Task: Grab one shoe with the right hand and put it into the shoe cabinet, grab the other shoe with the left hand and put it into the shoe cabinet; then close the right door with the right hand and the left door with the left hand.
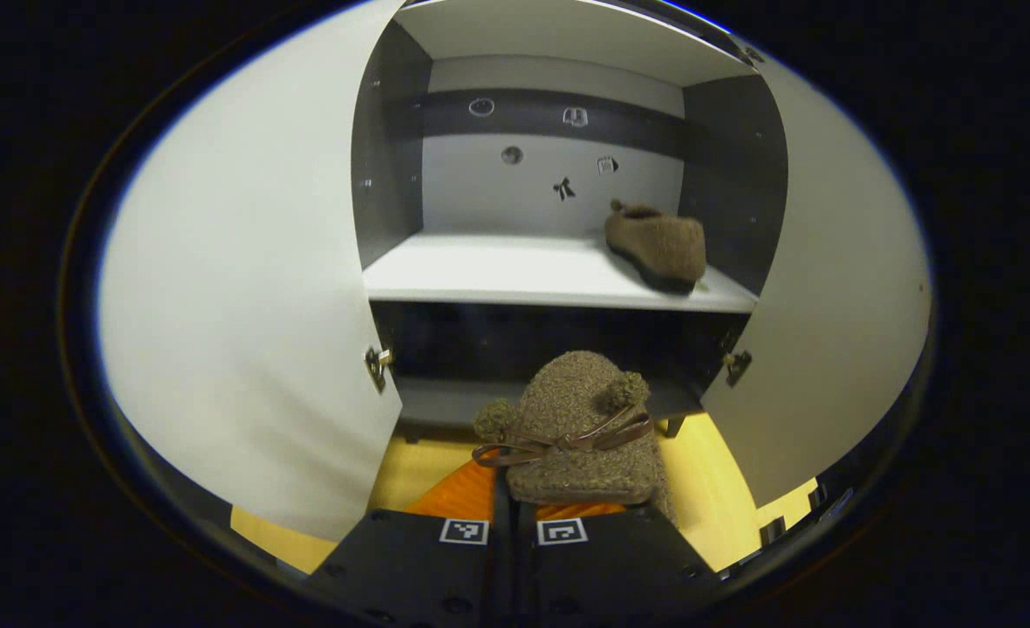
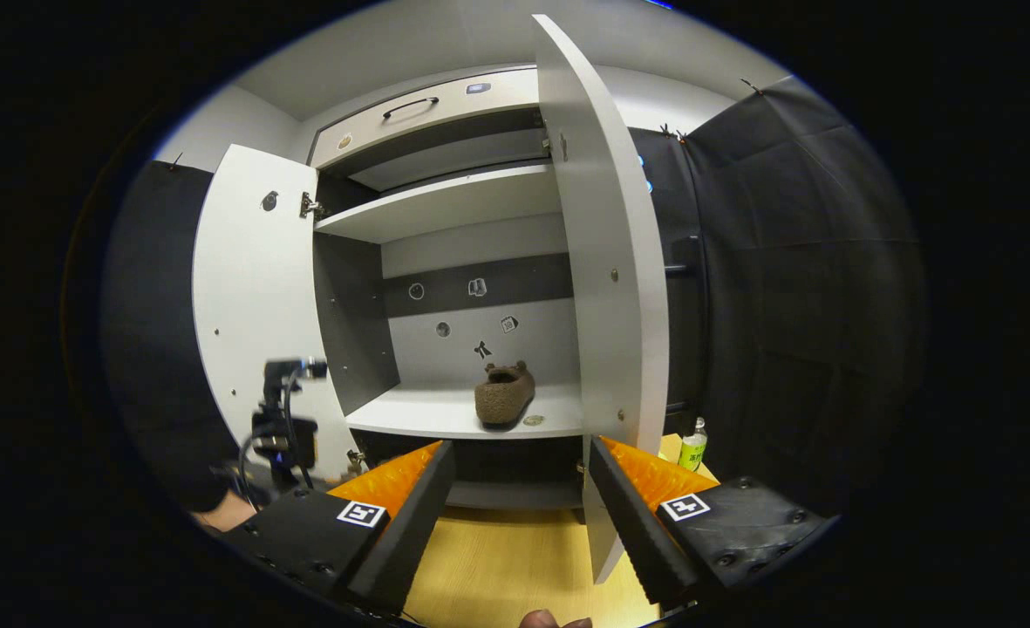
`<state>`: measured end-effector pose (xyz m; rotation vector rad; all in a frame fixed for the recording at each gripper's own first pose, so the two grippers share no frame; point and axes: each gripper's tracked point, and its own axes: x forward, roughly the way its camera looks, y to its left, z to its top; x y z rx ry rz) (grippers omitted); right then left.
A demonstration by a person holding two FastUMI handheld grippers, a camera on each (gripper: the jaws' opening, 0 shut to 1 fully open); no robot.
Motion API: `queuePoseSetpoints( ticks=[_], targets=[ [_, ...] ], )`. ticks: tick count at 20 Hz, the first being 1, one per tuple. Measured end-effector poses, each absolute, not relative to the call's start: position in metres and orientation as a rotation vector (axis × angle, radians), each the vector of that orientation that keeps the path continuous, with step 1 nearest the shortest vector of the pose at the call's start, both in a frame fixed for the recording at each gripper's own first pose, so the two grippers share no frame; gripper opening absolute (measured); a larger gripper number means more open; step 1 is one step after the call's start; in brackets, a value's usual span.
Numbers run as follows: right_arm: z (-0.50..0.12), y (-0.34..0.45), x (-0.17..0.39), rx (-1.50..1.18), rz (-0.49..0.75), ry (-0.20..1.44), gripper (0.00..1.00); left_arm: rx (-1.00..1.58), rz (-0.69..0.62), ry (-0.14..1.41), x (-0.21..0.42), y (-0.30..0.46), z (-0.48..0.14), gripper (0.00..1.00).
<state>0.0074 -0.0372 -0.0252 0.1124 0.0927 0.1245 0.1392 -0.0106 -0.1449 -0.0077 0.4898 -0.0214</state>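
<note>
Left gripper (image 1: 512, 515): low in the left gripper view, at 6 o'clock. Its two fingers are pressed close together and they squeeze the back end of a fuzzy brown shoe.
Held shoe (image 1: 577, 433): it sits just above the fingers, toe pointing away. It has two little pom-poms and a thin brown bow (image 1: 558, 440) on top. It hangs in front of the dark bottom part of the cabinet.
Right gripper (image 2: 521, 515): low in the right gripper view, at 6 o'clock. Its fingers are spread wide apart and nothing is between them.
Floor (image 2: 515, 558): yellow wood, seen between the spread fingers.
Left door (image 1: 244, 288): white, swung open, at 9 o'clock in the left gripper view.
Right door (image 2: 606, 262): white, swung open, edge toward the camera, at about 1 o'clock in the right gripper view.
Bottle (image 2: 693, 445): small, with a green label, standing on the floor at 4 o'clock, near the right door.
Shoe cabinet (image 1: 558, 288): its white middle shelf is straight ahead, past the held shoe.
Second shoe (image 1: 658, 244): it lies on that shelf, on the right side, at about 2 o'clock in the left gripper view.
Back wall: small stickers (image 1: 564, 187) are stuck on it behind the shelf.
</note>
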Motion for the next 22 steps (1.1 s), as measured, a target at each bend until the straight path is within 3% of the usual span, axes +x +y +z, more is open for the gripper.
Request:
queuePoseSetpoints(
  ticks=[4, 10, 16, 22],
  targets=[
    [-0.021, -0.047, 0.004, 0.083, 0.125, 0.074, 0.98, -0.036, 0.001, 0.413, 0.19, -0.007, -0.07, 0.06],
    [-0.015, -0.059, -0.003, 0.057, 0.12, 0.043, 0.98, -0.025, 0.021, 0.383, 0.289, -0.002, -0.015, 0.06],
    [-0.009, -0.072, -0.003, 0.043, 0.097, 0.026, 0.98, 0.007, 0.073, 0.487, 0.395, -0.002, -0.044, 0.06],
    [-0.005, -0.09, -0.008, 0.004, 0.057, 0.01, 0.98, 0.01, 0.126, 0.583, 0.446, 0.009, -0.077, 0.06]
  ],
)
